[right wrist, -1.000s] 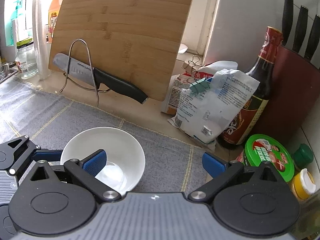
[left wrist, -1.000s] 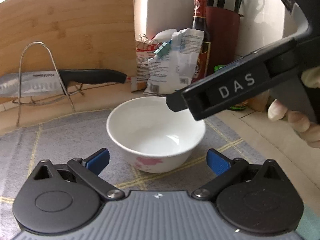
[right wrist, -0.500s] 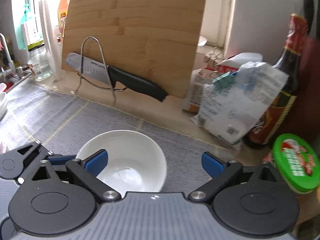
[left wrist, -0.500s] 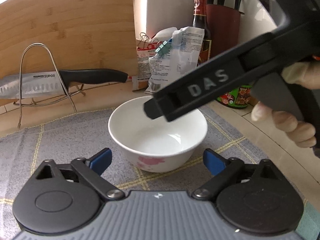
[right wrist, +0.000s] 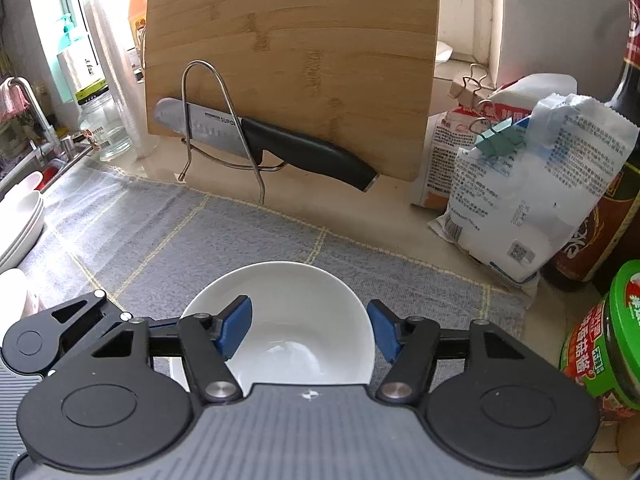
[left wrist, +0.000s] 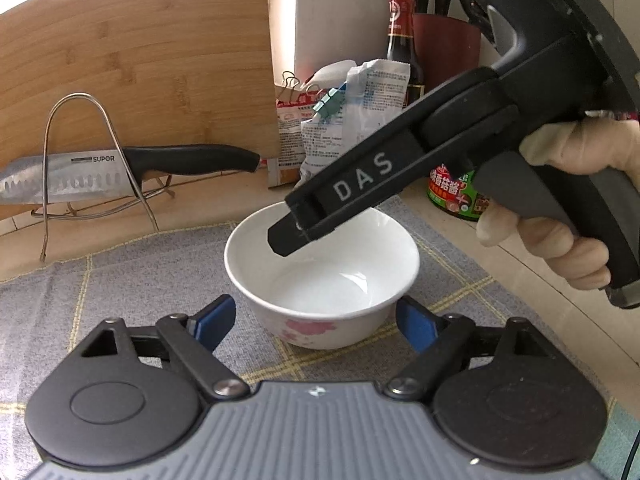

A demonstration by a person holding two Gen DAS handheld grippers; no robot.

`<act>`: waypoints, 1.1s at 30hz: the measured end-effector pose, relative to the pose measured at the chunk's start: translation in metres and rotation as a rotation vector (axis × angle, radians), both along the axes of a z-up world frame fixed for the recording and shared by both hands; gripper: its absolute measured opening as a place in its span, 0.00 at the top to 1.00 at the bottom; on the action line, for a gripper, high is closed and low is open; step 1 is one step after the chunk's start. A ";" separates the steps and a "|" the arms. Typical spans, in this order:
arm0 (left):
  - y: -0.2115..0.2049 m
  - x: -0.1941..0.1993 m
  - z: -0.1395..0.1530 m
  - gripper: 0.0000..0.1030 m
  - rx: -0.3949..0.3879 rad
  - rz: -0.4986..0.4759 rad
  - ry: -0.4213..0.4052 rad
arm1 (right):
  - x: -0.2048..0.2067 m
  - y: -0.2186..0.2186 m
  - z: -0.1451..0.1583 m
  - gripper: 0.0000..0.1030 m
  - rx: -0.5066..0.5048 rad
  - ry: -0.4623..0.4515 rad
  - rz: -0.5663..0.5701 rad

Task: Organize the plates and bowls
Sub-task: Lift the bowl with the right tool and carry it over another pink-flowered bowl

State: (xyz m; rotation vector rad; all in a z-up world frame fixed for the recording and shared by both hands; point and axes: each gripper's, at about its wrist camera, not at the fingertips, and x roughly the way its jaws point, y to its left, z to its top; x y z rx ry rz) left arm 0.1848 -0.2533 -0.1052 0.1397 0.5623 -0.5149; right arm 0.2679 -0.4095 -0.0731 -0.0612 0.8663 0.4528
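A white bowl with a pink flower print sits on the grey checked mat. My left gripper is open, its blue pads on either side of the bowl's near wall, apart from it. My right gripper is open above the same bowl; its left pad hangs over the bowl's inside and its right pad is at the right rim. From the left wrist view the right gripper's black finger reaches down over the bowl. A stack of white plates lies at the far left.
A bamboo cutting board leans at the back with a knife in a wire stand. Clipped bags, a dark sauce bottle, a green-lidded jar and a knife block stand to the right. A glass jar stands at the left.
My right gripper has moved left and down over the bowl, and its jaws have narrowed. My left gripper has edged slightly closer to the bowl.
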 end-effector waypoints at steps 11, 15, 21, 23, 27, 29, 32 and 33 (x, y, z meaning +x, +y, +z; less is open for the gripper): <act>-0.001 0.000 0.001 0.19 0.002 -0.024 -0.009 | 0.000 0.000 0.000 0.33 0.003 0.011 0.000; -0.003 0.001 0.001 0.19 0.011 -0.030 -0.007 | 0.000 -0.001 0.000 0.33 0.006 0.016 0.001; -0.006 0.002 0.004 0.19 0.040 -0.055 0.004 | -0.004 -0.003 0.003 0.33 0.011 0.023 -0.005; -0.005 0.000 0.005 0.19 0.047 -0.060 0.012 | -0.007 -0.003 0.006 0.33 0.019 0.023 -0.005; -0.002 -0.006 0.010 0.19 0.057 -0.080 0.019 | -0.015 -0.003 0.011 0.33 0.024 0.036 -0.012; 0.000 -0.009 0.014 0.19 0.067 -0.091 0.026 | -0.021 -0.002 0.015 0.33 0.027 0.035 -0.013; 0.004 -0.015 0.022 0.19 0.074 -0.106 0.040 | -0.030 -0.001 0.021 0.33 0.038 0.032 -0.023; 0.005 -0.017 0.026 0.19 0.078 -0.110 0.046 | -0.034 0.000 0.023 0.33 0.042 0.032 -0.031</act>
